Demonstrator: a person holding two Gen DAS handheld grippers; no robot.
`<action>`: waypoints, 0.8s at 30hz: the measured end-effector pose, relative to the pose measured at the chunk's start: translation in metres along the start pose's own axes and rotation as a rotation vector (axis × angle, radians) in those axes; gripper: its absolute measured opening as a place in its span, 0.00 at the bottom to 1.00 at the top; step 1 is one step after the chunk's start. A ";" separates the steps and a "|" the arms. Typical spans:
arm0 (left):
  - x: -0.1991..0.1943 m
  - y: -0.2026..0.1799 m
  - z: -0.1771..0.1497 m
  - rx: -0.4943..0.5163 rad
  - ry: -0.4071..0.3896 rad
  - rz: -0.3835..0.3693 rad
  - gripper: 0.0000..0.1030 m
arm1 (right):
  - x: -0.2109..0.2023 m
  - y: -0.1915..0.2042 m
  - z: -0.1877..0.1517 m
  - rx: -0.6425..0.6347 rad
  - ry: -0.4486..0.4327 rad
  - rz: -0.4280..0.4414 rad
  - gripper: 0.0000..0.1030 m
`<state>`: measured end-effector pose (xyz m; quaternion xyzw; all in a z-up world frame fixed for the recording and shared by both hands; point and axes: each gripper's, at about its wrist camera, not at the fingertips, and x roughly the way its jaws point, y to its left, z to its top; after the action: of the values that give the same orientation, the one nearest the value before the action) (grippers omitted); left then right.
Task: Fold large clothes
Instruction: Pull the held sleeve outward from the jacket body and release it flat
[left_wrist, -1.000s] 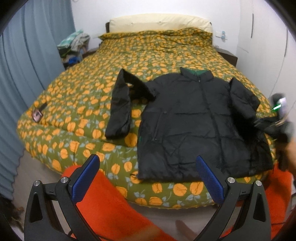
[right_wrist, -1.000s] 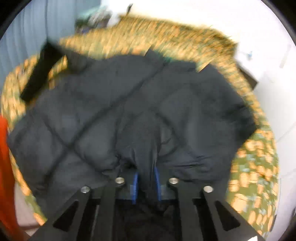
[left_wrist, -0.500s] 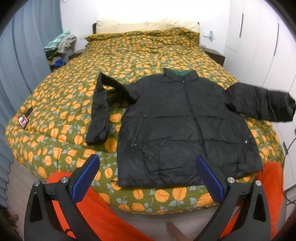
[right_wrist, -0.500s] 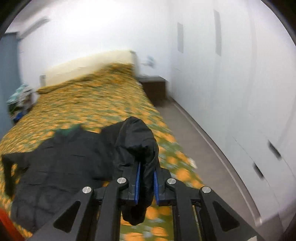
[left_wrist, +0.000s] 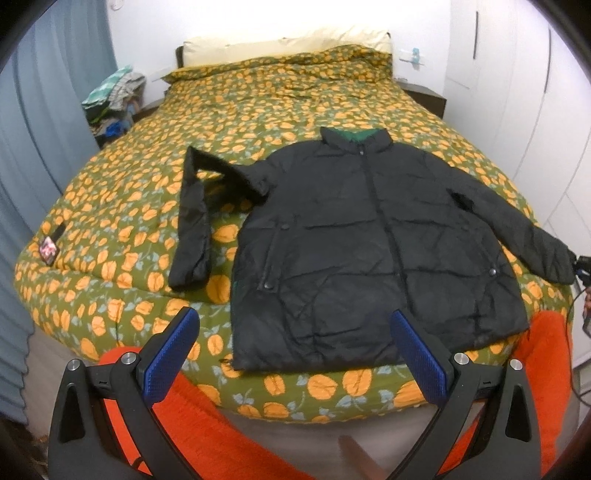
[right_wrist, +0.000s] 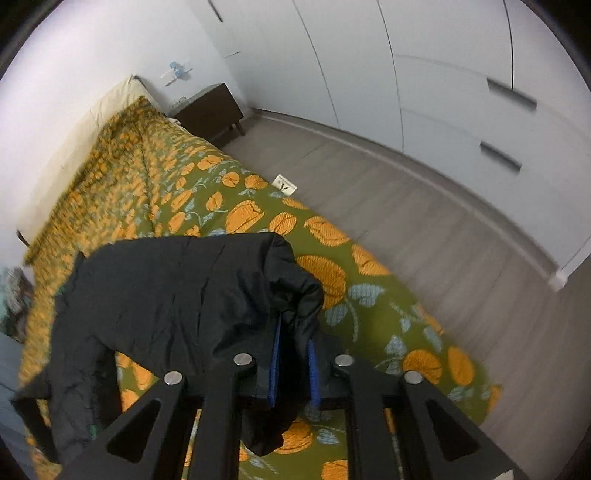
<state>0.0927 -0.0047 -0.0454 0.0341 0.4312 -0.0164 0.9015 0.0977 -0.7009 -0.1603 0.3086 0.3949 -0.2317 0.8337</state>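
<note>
The right tool (right_wrist: 292, 363) is clamped on the cuff of the jacket (left_wrist: 354, 236), the black fabric bunched between its blue ribbed pads (right_wrist: 274, 363) and drooping below them. The left tool (left_wrist: 295, 362) is spread wide and holds nothing, hovering at the foot of the bed (left_wrist: 155, 206), its blue pads textured. The jacket is a black, quilted puffer with a crinkled sheen, lying front up at the centre of the bed, collar toward 12 o'clock. One sleeve (left_wrist: 192, 229) bends down at 9 o'clock; the other stretches to 3 o'clock. The bedspread is olive with orange tulips. Clothes (left_wrist: 114, 92) pile at 10 o'clock, beside grey-blue curtains (left_wrist: 44, 122). Smooth white wardrobes (right_wrist: 461, 92) line a grey plank floor (right_wrist: 406, 206).
</note>
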 end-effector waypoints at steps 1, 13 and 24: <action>0.000 -0.002 0.001 0.005 -0.002 -0.004 1.00 | 0.000 -0.002 -0.002 0.020 0.001 0.015 0.18; 0.009 0.000 0.000 0.010 0.016 0.016 1.00 | 0.027 -0.016 -0.011 0.009 0.079 -0.097 0.13; 0.044 0.191 -0.019 -0.599 0.051 -0.052 1.00 | -0.031 0.011 -0.020 -0.091 -0.010 -0.029 0.63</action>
<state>0.1168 0.1868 -0.0827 -0.2438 0.4400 0.0893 0.8597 0.0763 -0.6742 -0.1417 0.2634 0.4054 -0.2268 0.8454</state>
